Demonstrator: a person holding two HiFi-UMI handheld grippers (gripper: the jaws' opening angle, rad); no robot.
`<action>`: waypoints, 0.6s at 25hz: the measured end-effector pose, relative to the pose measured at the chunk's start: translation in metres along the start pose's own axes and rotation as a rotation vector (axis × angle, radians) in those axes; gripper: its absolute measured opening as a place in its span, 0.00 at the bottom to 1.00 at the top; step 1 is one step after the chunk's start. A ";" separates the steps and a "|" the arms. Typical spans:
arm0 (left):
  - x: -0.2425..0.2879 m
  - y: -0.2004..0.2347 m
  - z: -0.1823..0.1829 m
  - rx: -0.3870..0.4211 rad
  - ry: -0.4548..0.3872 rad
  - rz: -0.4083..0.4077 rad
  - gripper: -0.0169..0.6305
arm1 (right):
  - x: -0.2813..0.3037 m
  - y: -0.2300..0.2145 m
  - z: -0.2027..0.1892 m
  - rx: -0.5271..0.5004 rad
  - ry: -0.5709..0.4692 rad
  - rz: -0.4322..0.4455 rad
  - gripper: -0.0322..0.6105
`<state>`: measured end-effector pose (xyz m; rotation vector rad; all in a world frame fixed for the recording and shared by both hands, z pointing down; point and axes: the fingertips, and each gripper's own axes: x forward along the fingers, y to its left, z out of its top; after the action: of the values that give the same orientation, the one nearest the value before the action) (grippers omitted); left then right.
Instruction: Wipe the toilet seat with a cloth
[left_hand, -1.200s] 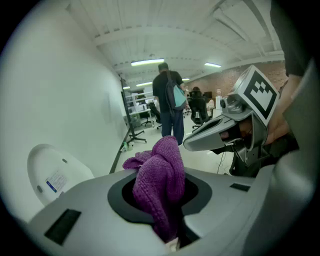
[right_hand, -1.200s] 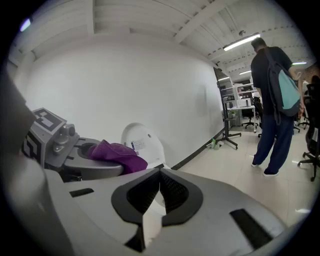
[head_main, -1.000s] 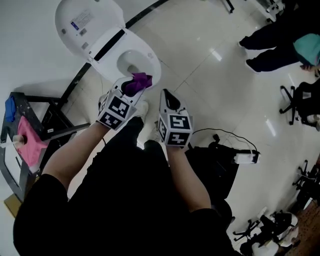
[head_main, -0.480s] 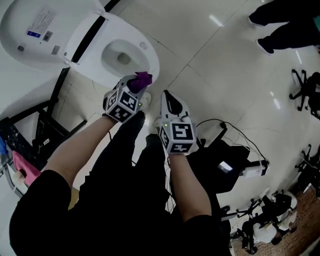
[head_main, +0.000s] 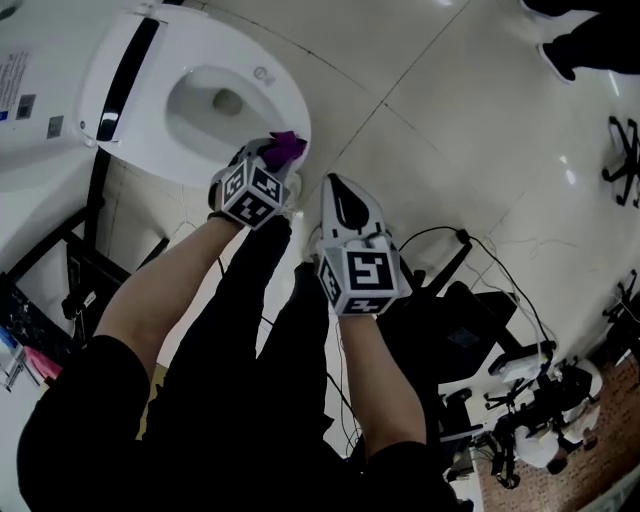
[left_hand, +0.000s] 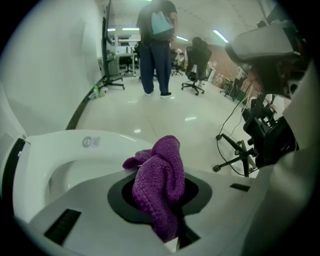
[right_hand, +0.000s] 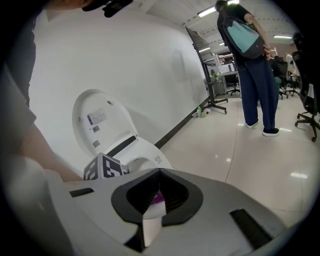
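At the toilet's front rim, the left tongs (head_main: 270, 163) pinch the purple cloth (left_hand: 159, 185), bunched just over the seat (head_main: 292, 105). The right tongs (head_main: 338, 195) are pressed together, empty. Risk: the thin pinch may let the wad drag free when 1 stroke rubs the seat.

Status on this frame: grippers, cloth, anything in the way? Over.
Left gripper shut on purple cloth. Right gripper shut, empty. Cloth at toilet seat front rim, contact unclear. Lid up, nothing blocking.
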<state>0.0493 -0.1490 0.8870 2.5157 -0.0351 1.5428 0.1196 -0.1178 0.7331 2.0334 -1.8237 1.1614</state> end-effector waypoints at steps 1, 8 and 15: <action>0.007 0.000 -0.002 0.005 0.009 -0.004 0.16 | 0.004 -0.003 -0.003 0.007 0.002 -0.001 0.08; 0.026 0.006 0.012 0.041 -0.016 -0.013 0.16 | 0.016 -0.017 -0.006 0.028 0.006 -0.002 0.08; 0.034 0.029 0.039 0.023 -0.036 0.020 0.16 | 0.018 -0.018 0.012 0.031 -0.025 0.008 0.08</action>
<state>0.0960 -0.1816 0.9045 2.5682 -0.0478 1.5135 0.1402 -0.1347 0.7431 2.0682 -1.8381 1.1790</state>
